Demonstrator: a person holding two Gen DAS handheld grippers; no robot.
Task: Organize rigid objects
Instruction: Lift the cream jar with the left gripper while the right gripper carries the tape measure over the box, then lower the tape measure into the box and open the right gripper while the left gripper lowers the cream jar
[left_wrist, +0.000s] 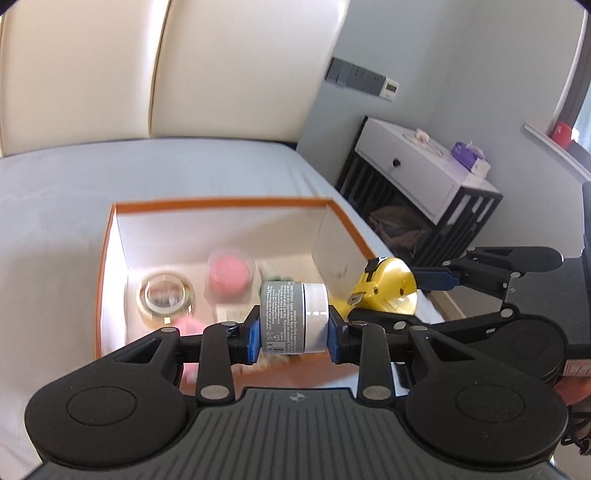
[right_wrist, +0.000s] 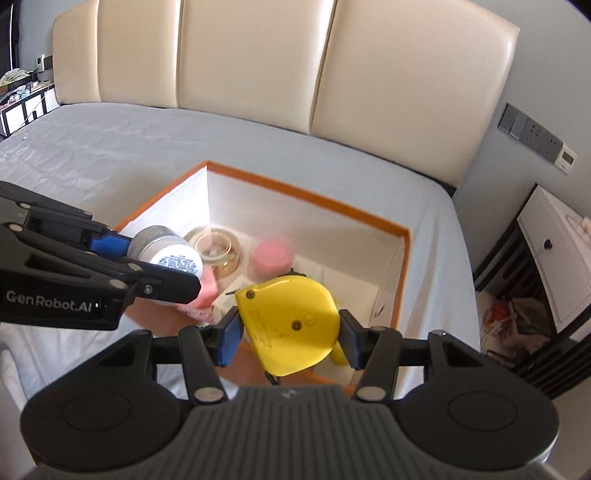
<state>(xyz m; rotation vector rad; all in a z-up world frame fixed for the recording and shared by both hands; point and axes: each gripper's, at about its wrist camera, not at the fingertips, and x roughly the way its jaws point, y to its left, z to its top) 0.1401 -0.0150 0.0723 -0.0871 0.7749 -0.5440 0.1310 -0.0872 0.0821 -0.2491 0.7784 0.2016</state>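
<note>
The bed (right_wrist: 110, 147) is serving as the work surface, and the orange-edged box (right_wrist: 404, 236) is sitting on its sheet as the collection point; all places below are given relative to this box.

Inside the box, on its floor, a clear-lidded jar (left_wrist: 165, 295) and a pink-filled container (left_wrist: 229, 275) are resting side by side. Both are blurred, so finer detail cannot be told.

The right gripper (right_wrist: 290, 332) is clenching a yellow tape measure (right_wrist: 291, 325) across its flat faces, above the box's near edge. The wide body is seating squarely between the pads, which is probably why this hold is chosen.

The left gripper (left_wrist: 293, 328) is grasping a small grey-and-white jar (left_wrist: 293, 317) end to end, lid against one pad and base against the other, above the box's near portion. Lying sideways, the jar cannot roll out of the pads.

Both items are being held clear of the box contents, apart from each other, so neither is knocking the stored items.
</note>
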